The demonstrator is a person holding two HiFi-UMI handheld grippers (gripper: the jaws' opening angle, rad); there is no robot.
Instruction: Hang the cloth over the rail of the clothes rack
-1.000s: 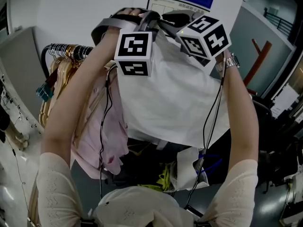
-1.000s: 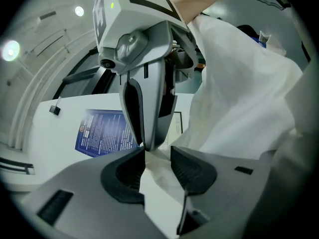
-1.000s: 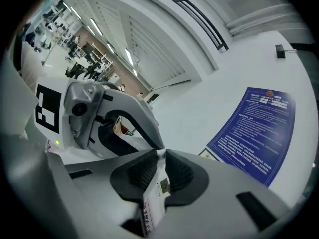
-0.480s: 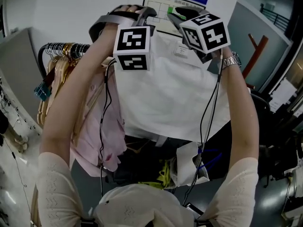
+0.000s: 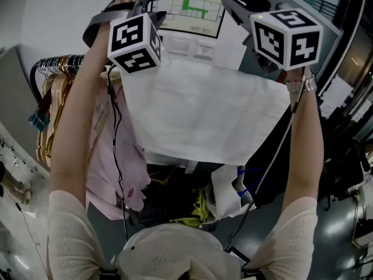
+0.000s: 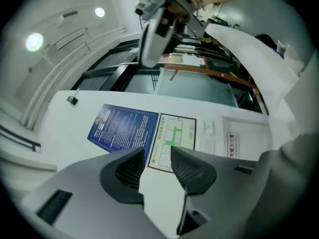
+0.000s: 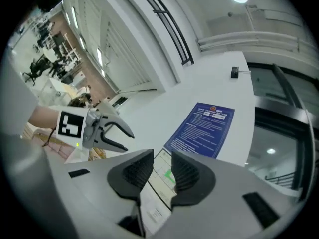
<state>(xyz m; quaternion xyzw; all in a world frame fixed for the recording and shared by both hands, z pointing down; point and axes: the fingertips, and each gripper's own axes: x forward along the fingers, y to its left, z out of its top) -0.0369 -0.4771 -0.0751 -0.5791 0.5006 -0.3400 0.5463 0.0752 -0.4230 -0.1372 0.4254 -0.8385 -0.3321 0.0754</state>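
The white cloth [image 5: 204,115] hangs spread wide and flat in the middle of the head view, its top edge level with the hanger end of the clothes rack [image 5: 55,66] and its lower hem falling over the dark clutter below. The rail beneath it is covered, so the fold over it cannot be seen. Just left of the cloth, at the rack's left end, a pink garment [image 5: 111,150] hangs among a bunch of wooden hangers [image 5: 49,107]. Neither of the 2 tools touches the cloth; both are raised above its top edge, toward the wall. The left tool [image 6: 158,156] has its jaws apart by a narrow gap with nothing between them, and only the framed floor plan [image 5: 189,7] on the wall shows through. The right tool [image 7: 162,163] is opening its jaws, and these are empty too, with the same plan and a blue notice [image 7: 204,128] beyond them. Each tool's marker cube faces the head camera, the left cube [image 5: 134,42] over the cloth's upper left corner, the right cube [image 5: 288,37] over its upper right corner. A wristwatch [image 5: 303,85] sits on the right wrist.
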